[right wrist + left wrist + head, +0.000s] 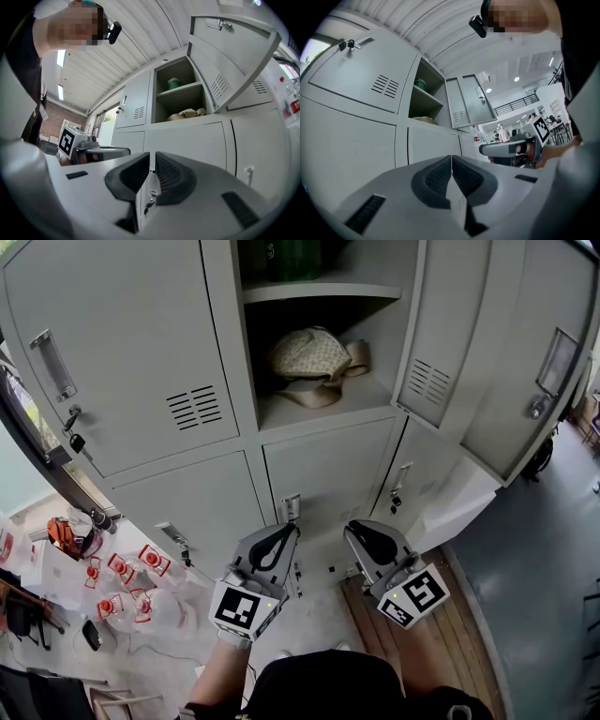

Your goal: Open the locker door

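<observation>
A grey locker bank fills the head view. The upper middle compartment (319, 343) stands open, its door (497, 343) swung out to the right. On its shelf lies a beige cloth bundle (309, 357), with a green item (174, 83) on the shelf above. My left gripper (286, 529) and right gripper (354, 526) hang side by side, low, in front of the closed lower middle door (328, 474), apart from it. Both are shut with nothing between the pads. The left gripper (451, 157) points at the lower doors. The right gripper (151, 154) points at a key lock on a lower door.
The upper left door (122, 352) is closed, with keys (73, 432) hanging from its lock. Several clear bottles with red caps (122, 582) stand on the floor at the left. A wooden board (394, 634) lies under the right gripper. The open door juts out at the right.
</observation>
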Demonstrator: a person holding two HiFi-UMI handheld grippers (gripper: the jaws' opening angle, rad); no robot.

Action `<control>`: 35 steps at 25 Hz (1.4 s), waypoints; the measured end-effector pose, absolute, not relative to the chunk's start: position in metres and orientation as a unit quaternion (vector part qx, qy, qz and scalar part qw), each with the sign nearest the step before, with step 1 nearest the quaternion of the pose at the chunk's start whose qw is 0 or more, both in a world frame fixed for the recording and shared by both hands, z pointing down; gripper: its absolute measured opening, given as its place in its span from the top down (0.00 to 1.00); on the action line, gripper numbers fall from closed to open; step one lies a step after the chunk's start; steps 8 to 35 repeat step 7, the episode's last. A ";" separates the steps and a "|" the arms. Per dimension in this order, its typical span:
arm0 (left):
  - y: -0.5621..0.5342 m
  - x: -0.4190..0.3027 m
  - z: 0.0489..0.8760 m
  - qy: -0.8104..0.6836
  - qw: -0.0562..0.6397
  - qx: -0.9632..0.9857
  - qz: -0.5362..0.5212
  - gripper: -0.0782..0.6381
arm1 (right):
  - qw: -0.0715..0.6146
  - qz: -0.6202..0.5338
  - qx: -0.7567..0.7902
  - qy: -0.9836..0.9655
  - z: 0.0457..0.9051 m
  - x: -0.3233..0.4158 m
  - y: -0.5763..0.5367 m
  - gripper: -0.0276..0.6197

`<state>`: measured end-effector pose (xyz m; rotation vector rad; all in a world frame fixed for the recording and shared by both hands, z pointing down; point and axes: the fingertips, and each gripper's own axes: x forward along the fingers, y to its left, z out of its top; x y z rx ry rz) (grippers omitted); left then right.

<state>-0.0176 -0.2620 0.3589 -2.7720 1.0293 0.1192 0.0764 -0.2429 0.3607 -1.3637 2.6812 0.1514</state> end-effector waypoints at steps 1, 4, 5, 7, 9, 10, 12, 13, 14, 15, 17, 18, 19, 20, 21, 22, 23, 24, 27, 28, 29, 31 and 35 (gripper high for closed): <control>-0.262 -0.017 0.359 0.346 0.091 -0.933 0.039 0.86 | 0.067 0.048 -0.454 0.887 0.361 0.078 -0.243 0.88; -0.264 -0.018 0.365 0.348 0.088 -0.933 0.029 0.86 | 0.073 0.045 -0.456 0.886 0.360 0.081 -0.243 0.88; -0.264 -0.018 0.365 0.348 0.087 -0.933 0.030 0.86 | 0.074 0.044 -0.456 0.886 0.360 0.081 -0.243 0.88; -0.264 -0.018 0.363 0.349 0.085 -0.932 0.035 0.86 | 0.076 0.043 -0.456 0.886 0.360 0.082 -0.242 0.88; -0.264 -0.018 0.363 0.349 0.085 -0.932 0.035 0.86 | 0.076 0.043 -0.456 0.886 0.360 0.082 -0.242 0.88; -0.264 -0.018 0.363 0.349 0.085 -0.932 0.035 0.86 | 0.076 0.043 -0.456 0.886 0.360 0.082 -0.242 0.88; -0.264 -0.018 0.363 0.349 0.085 -0.932 0.035 0.86 | 0.076 0.043 -0.456 0.886 0.360 0.082 -0.242 0.88; -0.264 -0.018 0.363 0.349 0.085 -0.932 0.035 0.86 | 0.076 0.043 -0.456 0.886 0.360 0.082 -0.242 0.88; -0.264 -0.018 0.363 0.349 0.085 -0.932 0.035 0.86 | 0.076 0.043 -0.456 0.886 0.360 0.082 -0.242 0.88; -0.264 -0.018 0.363 0.349 0.085 -0.932 0.035 0.86 | 0.076 0.043 -0.456 0.886 0.360 0.082 -0.242 0.88; -0.264 -0.018 0.363 0.349 0.085 -0.932 0.035 0.86 | 0.076 0.043 -0.456 0.886 0.360 0.082 -0.242 0.88; -0.264 -0.018 0.363 0.349 0.085 -0.932 0.035 0.86 | 0.076 0.043 -0.456 0.886 0.360 0.082 -0.242 0.88; -0.264 -0.018 0.363 0.349 0.085 -0.932 0.035 0.86 | 0.076 0.043 -0.456 0.886 0.360 0.082 -0.242 0.88; -0.264 -0.018 0.363 0.349 0.085 -0.932 0.035 0.86 | 0.076 0.043 -0.456 0.886 0.360 0.082 -0.242 0.88; -0.264 -0.018 0.363 0.349 0.085 -0.932 0.035 0.86 | 0.076 0.043 -0.456 0.886 0.360 0.082 -0.242 0.88; -0.264 -0.018 0.363 0.349 0.085 -0.932 0.035 0.86 | 0.076 0.043 -0.456 0.886 0.360 0.082 -0.242 0.88; -0.264 -0.018 0.363 0.349 0.085 -0.932 0.035 0.86 | 0.076 0.043 -0.456 0.886 0.360 0.082 -0.242 0.88; -0.264 -0.018 0.363 0.349 0.085 -0.932 0.035 0.86 | 0.076 0.043 -0.456 0.886 0.360 0.082 -0.242 0.88; -0.264 -0.018 0.363 0.349 0.085 -0.932 0.035 0.86 | 0.076 0.043 -0.456 0.886 0.360 0.082 -0.242 0.88; -0.264 -0.018 0.363 0.349 0.085 -0.932 0.035 0.86 | 0.076 0.043 -0.456 0.886 0.360 0.082 -0.242 0.88; -0.264 -0.018 0.363 0.349 0.085 -0.932 0.035 0.86 | 0.076 0.043 -0.456 0.886 0.360 0.082 -0.242 0.88; -0.264 -0.018 0.363 0.349 0.085 -0.932 0.035 0.86 | 0.076 0.043 -0.456 0.886 0.360 0.082 -0.242 0.88; -0.264 -0.018 0.363 0.349 0.085 -0.932 0.035 0.86 | 0.076 0.043 -0.456 0.886 0.360 0.082 -0.242 0.88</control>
